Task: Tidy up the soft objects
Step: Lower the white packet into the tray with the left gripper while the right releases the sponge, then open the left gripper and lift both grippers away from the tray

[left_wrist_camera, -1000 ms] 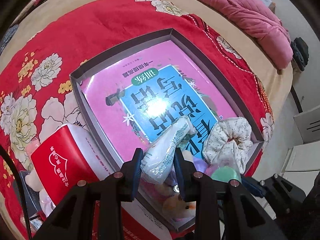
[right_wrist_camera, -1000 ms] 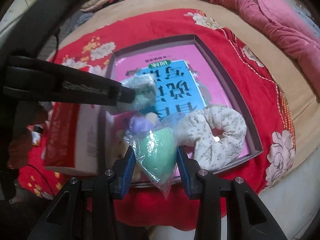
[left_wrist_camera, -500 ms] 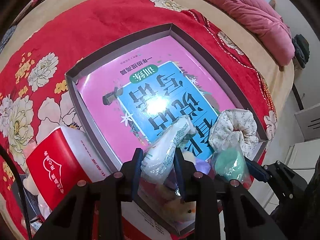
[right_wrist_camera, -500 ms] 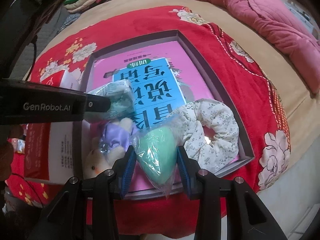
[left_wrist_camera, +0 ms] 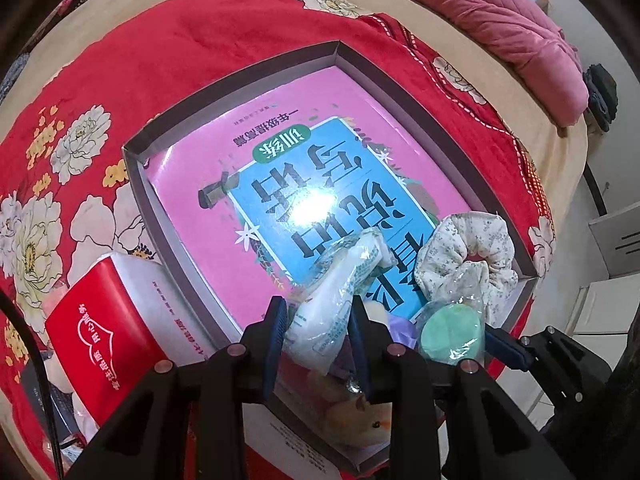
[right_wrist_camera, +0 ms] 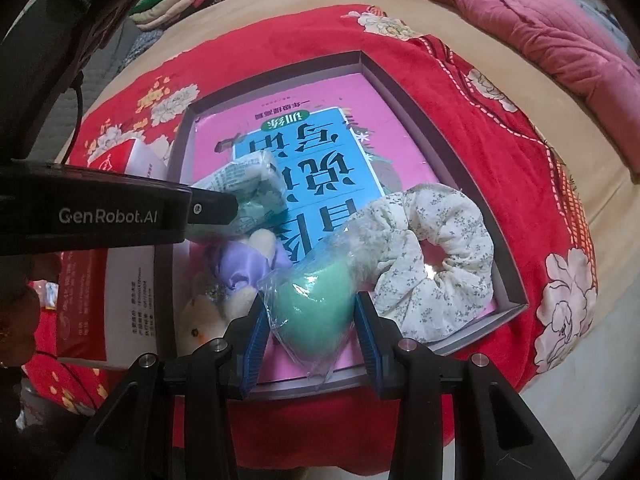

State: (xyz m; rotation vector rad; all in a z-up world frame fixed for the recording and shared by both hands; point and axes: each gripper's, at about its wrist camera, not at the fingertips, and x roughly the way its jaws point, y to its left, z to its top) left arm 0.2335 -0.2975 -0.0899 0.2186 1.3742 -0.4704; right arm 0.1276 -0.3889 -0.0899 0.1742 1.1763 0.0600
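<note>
A bed (left_wrist_camera: 560, 168) with a tan cover fills both views. A red blanket printed with white peonies (left_wrist_camera: 192, 64) is spread over its middle. A shallow grey box tray (left_wrist_camera: 400, 80) lies on the blanket at the centre of the frame, one corner toward the top. Touching its left wall lies a red-and-white carton (left_wrist_camera: 104, 320) at lower left. A pink quilt (left_wrist_camera: 500, 12) is bunched on the bed at upper right.

**Lighting and image quality, both wrist views**

Bright, even indoor light. White glare patch on the glossy book cover (left_wrist_camera: 316, 196), centre of left view. Strong fisheye bending; corners black beyond the book. Right view slightly soft; gripper bodies dark against it.
</note>
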